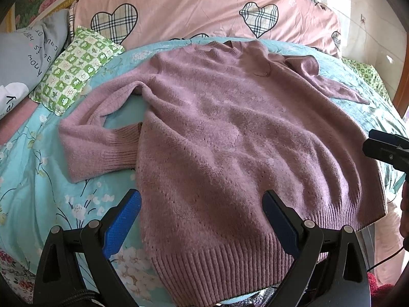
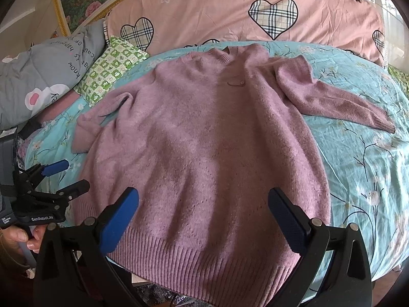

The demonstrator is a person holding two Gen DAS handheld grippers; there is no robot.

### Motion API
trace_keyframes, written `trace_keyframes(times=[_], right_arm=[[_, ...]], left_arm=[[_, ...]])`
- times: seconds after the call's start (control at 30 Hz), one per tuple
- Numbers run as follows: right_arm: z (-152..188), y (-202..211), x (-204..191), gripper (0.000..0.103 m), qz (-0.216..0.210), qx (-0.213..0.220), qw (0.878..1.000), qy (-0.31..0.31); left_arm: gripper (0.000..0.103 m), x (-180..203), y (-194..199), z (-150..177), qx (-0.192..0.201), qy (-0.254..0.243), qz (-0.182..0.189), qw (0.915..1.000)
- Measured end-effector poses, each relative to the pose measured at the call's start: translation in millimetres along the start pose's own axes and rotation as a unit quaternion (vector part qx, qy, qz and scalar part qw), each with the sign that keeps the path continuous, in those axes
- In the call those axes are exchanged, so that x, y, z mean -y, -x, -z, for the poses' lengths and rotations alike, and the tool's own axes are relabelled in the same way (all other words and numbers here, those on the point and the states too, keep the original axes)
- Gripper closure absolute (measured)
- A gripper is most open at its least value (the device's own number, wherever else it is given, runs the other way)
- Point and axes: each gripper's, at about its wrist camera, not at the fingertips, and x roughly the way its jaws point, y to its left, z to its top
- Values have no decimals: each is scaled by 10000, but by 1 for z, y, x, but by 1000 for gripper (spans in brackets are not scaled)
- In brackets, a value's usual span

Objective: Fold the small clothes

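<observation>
A mauve knit sweater (image 1: 225, 133) lies flat, front up, on a turquoise floral bedsheet (image 1: 38, 184), its ribbed hem nearest me. It also shows in the right wrist view (image 2: 204, 140). Its left sleeve (image 1: 99, 140) is bent back toward the body. Its right sleeve (image 2: 332, 97) stretches out to the right. My left gripper (image 1: 202, 212) is open and empty above the hem's left part. My right gripper (image 2: 203, 209) is open and empty above the hem's middle. The left gripper also appears at the left edge of the right wrist view (image 2: 69, 176).
A pink duvet with plaid hearts (image 1: 204, 10) is piled at the head of the bed. A green checked pillow (image 1: 76, 69) and a grey quilt (image 1: 28, 53) lie at the left. The bed's front edge runs just below the hem.
</observation>
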Motion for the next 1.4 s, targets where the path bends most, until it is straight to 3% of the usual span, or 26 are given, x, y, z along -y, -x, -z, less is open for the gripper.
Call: trace_keyframes(times=[0.27,0.6,0.73,0.9,1.03,1.27,1.37,1.4], right_arm=[[-10,-7,22,2,154,-14,9997,-163],[-41,0,106,2,663,247,9929,-959],[-55,3,156,2,747,543,9822,-1636],[-64,0,224,3,764,727,9567,-2714],[-72,-9,257,16,1161,694,9409,-3106],[-80,-24,316,28,1536,717,9144,-3676],[-87,-29,330,51,1869,697,9074,-3698],[-89,-29,332,71,1934,682,9061,-3700]], left_arm=[[7,-5,-9,-7,96,20,6,10000],[7,-19,-18,-57,517,-18,-208,9984],[7,-26,-27,-89,627,122,-131,9979],[7,-34,-41,-129,710,349,-49,9968],[7,-35,-66,-156,496,388,-126,9979],[7,-30,-114,-193,269,398,-206,9986],[7,-30,-134,-197,90,420,-171,9989],[7,-31,-139,-198,47,453,-148,9989]])
